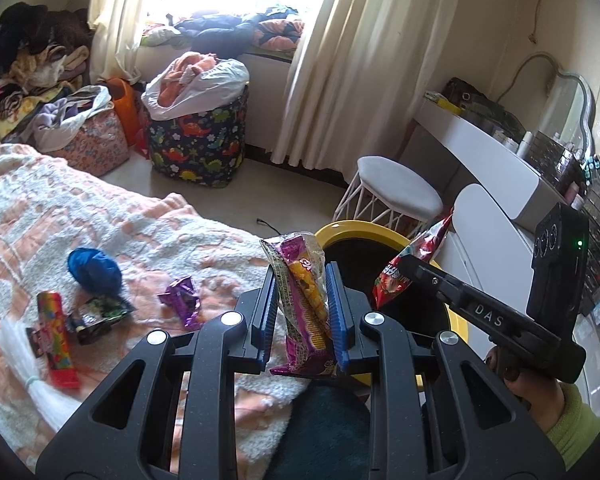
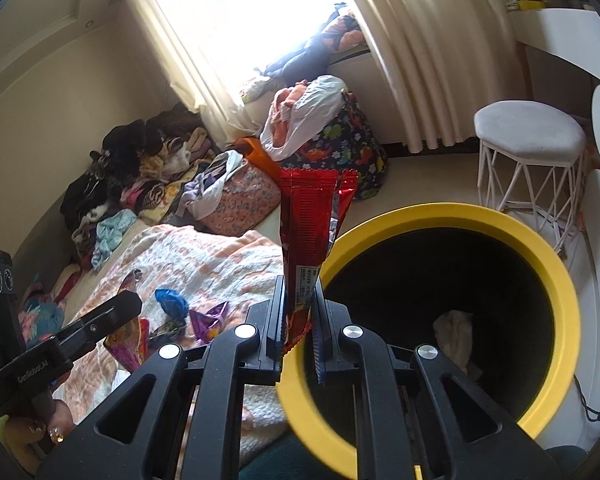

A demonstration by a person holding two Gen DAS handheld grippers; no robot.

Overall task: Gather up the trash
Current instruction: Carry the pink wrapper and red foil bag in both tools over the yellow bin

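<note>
My left gripper (image 1: 302, 280) is shut on a purple and yellow snack wrapper (image 1: 302, 300) that stands upright between the blue pads, over the bed's edge beside the yellow-rimmed bin (image 1: 364, 230). My right gripper (image 2: 298, 294) is shut on a red wrapper (image 2: 306, 232), held above the near rim of the bin (image 2: 556, 280). The right gripper (image 1: 410, 264) with the red wrapper (image 1: 420, 256) also shows in the left wrist view. A crumpled pale paper (image 2: 456, 332) lies inside the bin. More litter rests on the blanket: a small purple wrapper (image 1: 182, 300), a blue ball (image 1: 94, 270), a dark packet (image 1: 96, 314) and a colourful tube (image 1: 56, 336).
The bed with a peach and white blanket (image 1: 100, 220) fills the left. A white stool (image 1: 396, 188) and a white dressing table (image 1: 496, 152) stand to the right of the bin. A dinosaur-print hamper (image 1: 200, 140), bags and piled clothes (image 1: 32, 76) line the far wall by the curtains.
</note>
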